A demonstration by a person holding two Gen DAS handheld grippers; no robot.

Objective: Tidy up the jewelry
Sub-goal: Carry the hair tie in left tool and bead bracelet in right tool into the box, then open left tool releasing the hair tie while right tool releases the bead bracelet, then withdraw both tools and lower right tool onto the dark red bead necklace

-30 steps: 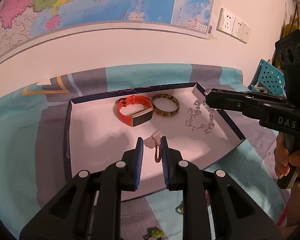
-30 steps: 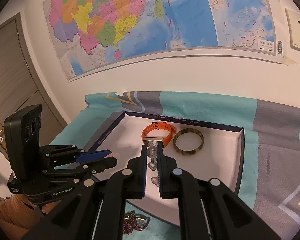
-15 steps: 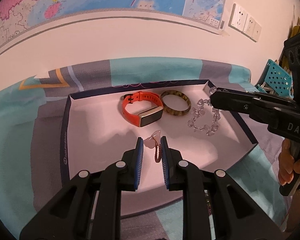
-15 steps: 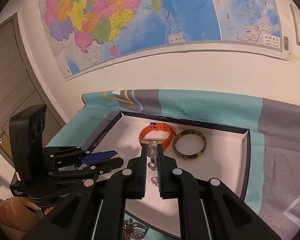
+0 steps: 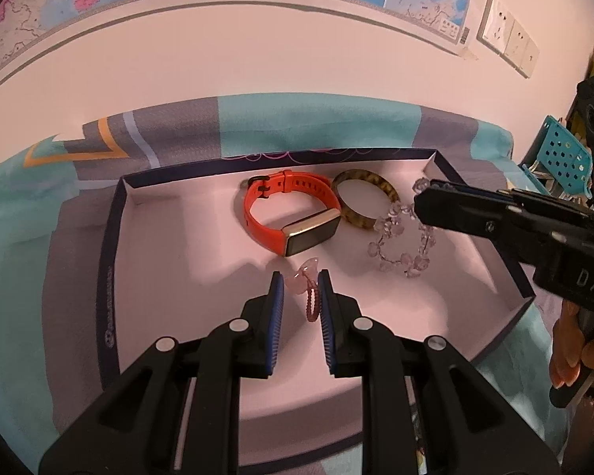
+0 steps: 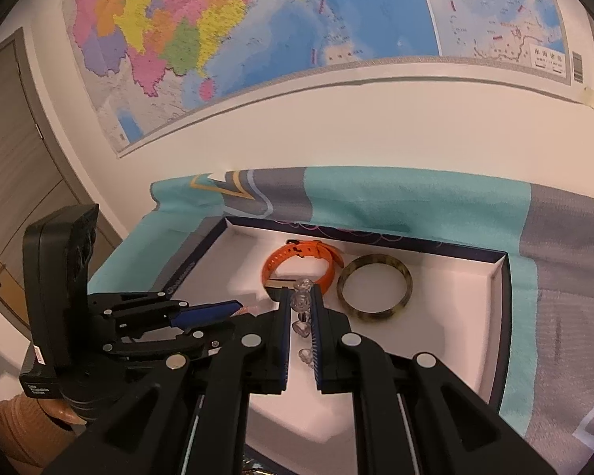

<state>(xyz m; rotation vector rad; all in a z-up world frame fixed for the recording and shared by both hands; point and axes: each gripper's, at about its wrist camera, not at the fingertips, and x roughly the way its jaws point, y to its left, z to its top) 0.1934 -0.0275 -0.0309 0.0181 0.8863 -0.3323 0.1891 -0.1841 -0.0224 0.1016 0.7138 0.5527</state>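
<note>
A white tray (image 5: 202,261) with a dark rim lies on the bed. In it are an orange smartwatch band (image 5: 289,213) and a tortoiseshell bangle (image 5: 364,200). My left gripper (image 5: 300,287) is shut on a small pink hair tie with a charm (image 5: 307,283), held just above the tray's middle. My right gripper (image 6: 300,303) is shut on a clear crystal bead bracelet (image 6: 301,308), which hangs over the tray's right side in the left wrist view (image 5: 400,237). The band (image 6: 297,265) and bangle (image 6: 374,291) also show beyond the right gripper.
A teal and grey bedspread (image 5: 336,126) lies under the tray. A map hangs on the wall (image 6: 257,39). Wall sockets (image 5: 507,45) and a teal perforated basket (image 5: 562,158) stand at the right. A door (image 6: 16,166) is at the left.
Both grippers have moved forward over the tray with their items still held. The bead bracelet has dropped lower toward the tray floor beside the bangle.
</note>
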